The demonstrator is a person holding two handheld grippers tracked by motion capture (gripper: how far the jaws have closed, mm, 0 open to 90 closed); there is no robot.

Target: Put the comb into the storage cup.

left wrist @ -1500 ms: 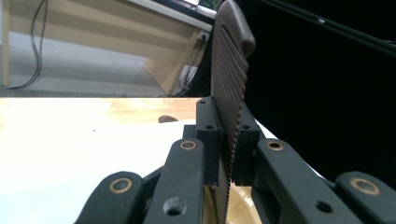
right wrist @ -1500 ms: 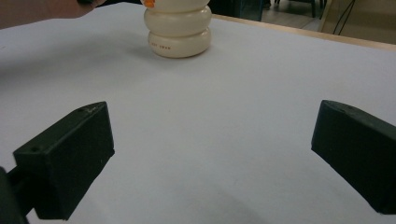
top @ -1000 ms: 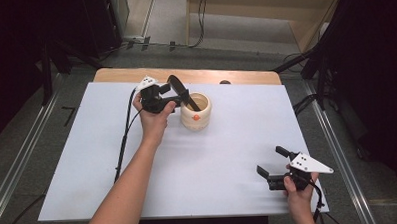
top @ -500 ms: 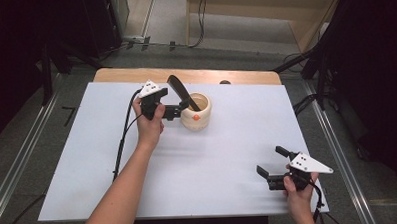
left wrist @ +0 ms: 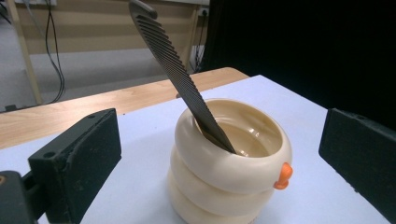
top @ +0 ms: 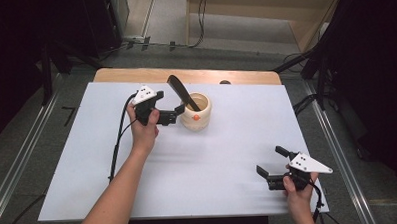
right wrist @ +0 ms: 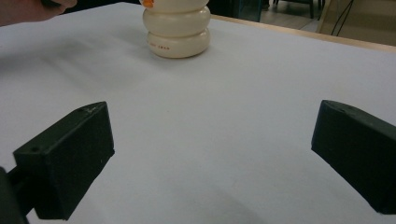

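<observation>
1. Looks like a lab or recording studio, not a home.
2. Tabletop [top: 139, 204] covered with a plain white sheet over wood, set up as a bare work surface.
3. Ringed by black curtains [top: 380, 60] (dark on both sides).
4. Flanked by metal floor rails [top: 18, 163] and stand legs [top: 47, 62].
5. Strewn with loose cables [top: 200, 17] on grey floor, beside light wooden shelving [top: 263, 4].

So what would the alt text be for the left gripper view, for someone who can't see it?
A black comb leans inside a cream ringed cup with a small orange knob, on a white table. The left gripper, open, frames the cup without touching it.
</observation>
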